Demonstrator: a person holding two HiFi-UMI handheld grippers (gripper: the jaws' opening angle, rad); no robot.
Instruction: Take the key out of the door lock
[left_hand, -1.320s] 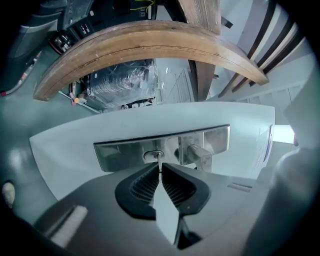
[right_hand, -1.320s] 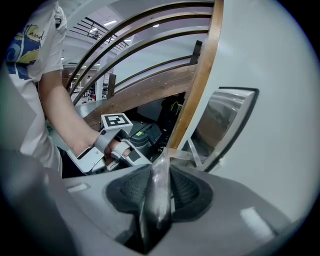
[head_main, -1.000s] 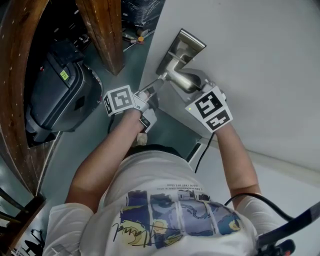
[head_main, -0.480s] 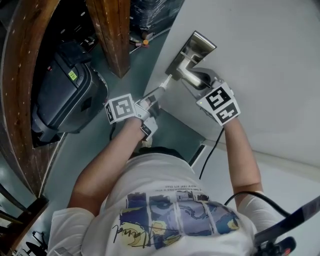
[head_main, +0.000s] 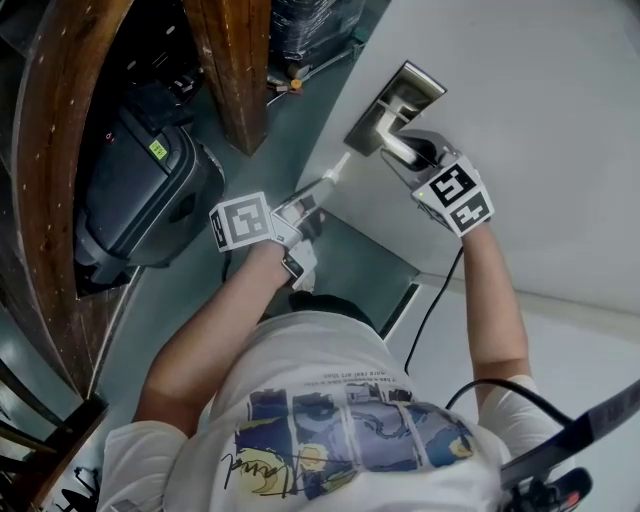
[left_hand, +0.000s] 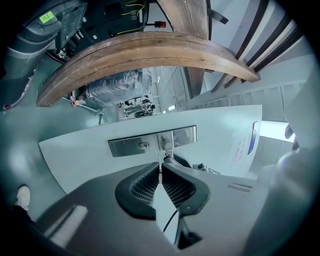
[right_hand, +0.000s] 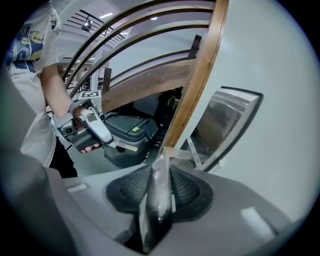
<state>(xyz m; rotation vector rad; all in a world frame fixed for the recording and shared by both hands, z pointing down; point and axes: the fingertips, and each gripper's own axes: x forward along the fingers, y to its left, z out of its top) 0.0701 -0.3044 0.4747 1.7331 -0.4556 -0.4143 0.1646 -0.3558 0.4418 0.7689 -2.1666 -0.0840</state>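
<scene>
The white door (head_main: 540, 110) carries a steel lock plate (head_main: 403, 92) with a lever handle (head_main: 397, 146). My left gripper (head_main: 335, 172) is shut on the thin key (head_main: 343, 161), which hangs clear of the plate. In the left gripper view the key (left_hand: 160, 161) shows edge-on between the pads, and the keyhole (left_hand: 143, 145) on the plate (left_hand: 125, 146) is bare. My right gripper (head_main: 410, 152) is shut on the lever handle. In the right gripper view the handle (right_hand: 159, 200) fills the gap between the pads, beside the plate (right_hand: 225, 125).
A dark hard case (head_main: 150, 195) stands on the teal floor at the left. A wooden post (head_main: 235, 70) rises near the door edge and a curved wooden rail (head_main: 45, 170) runs along the left. A black cable (head_main: 432, 310) hangs from my right gripper.
My left gripper has drawn back from the lock plate with the key in it. My right gripper has stayed on the handle.
</scene>
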